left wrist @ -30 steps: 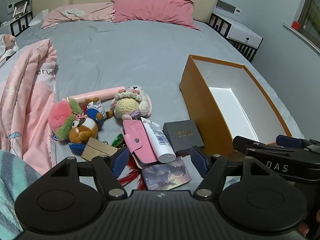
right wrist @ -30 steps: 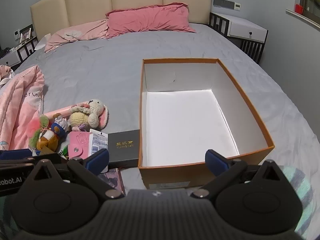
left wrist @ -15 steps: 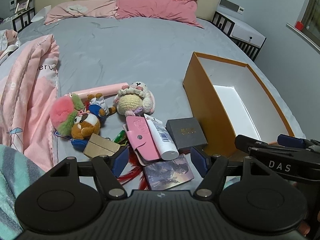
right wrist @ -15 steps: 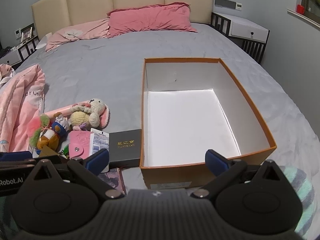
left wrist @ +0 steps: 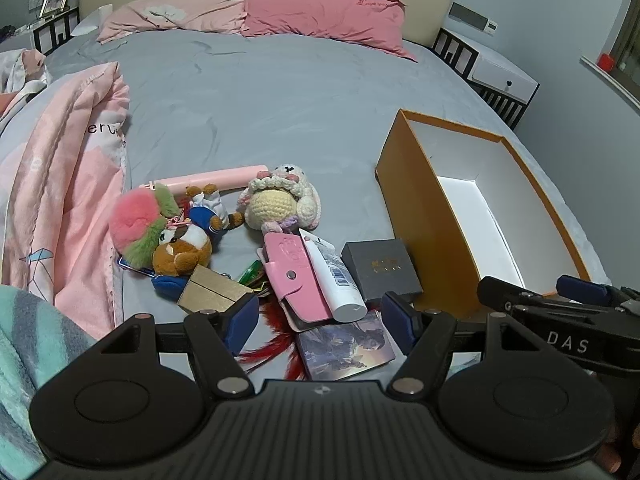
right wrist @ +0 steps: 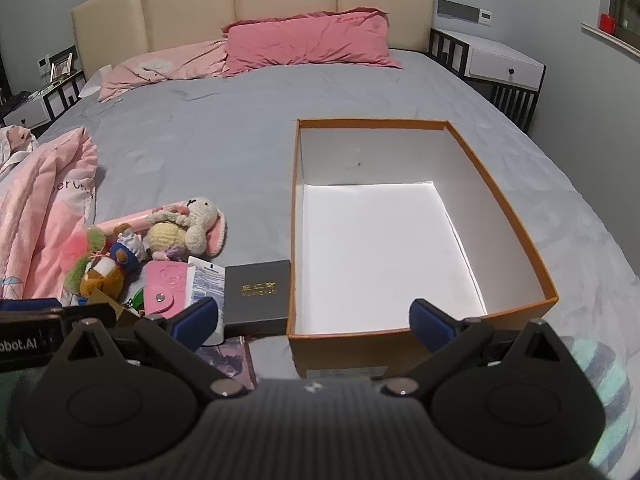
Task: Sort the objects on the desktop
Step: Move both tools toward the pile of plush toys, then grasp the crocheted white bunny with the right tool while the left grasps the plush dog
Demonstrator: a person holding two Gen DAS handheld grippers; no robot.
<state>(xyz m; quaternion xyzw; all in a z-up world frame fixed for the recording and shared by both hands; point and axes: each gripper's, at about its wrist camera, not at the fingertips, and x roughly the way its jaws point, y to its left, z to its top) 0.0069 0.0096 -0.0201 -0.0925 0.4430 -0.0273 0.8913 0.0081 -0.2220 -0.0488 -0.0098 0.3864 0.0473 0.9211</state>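
Observation:
A pile of small things lies on the grey bed: a crocheted bunny (left wrist: pixel 280 202), a bear plush (left wrist: pixel 182 246), a pink wallet (left wrist: pixel 294 280), a white tube (left wrist: pixel 336 276), a dark gift box (left wrist: pixel 380 268), a picture card (left wrist: pixel 346 350) and a tan box (left wrist: pixel 212 290). My left gripper (left wrist: pixel 320 322) hovers open just in front of them, empty. An orange box (right wrist: pixel 500 200) with a white, empty inside stands to the right of the pile. My right gripper (right wrist: pixel 312 320) is open over that box's near edge, holding nothing. The dark gift box (right wrist: pixel 258 292) touches the orange box's left wall.
A pink quilt (left wrist: pixel 60 184) is bunched along the bed's left side. Pink pillows (right wrist: pixel 308 44) lie at the headboard. A white nightstand (right wrist: pixel 504 68) stands at the far right. A teal striped cloth (left wrist: pixel 24 344) shows at the lower left.
Both grippers have shifted slightly forward over the bed, so the pile sits a little nearer in the left wrist view. Nothing has been taken hold of; both stay open.

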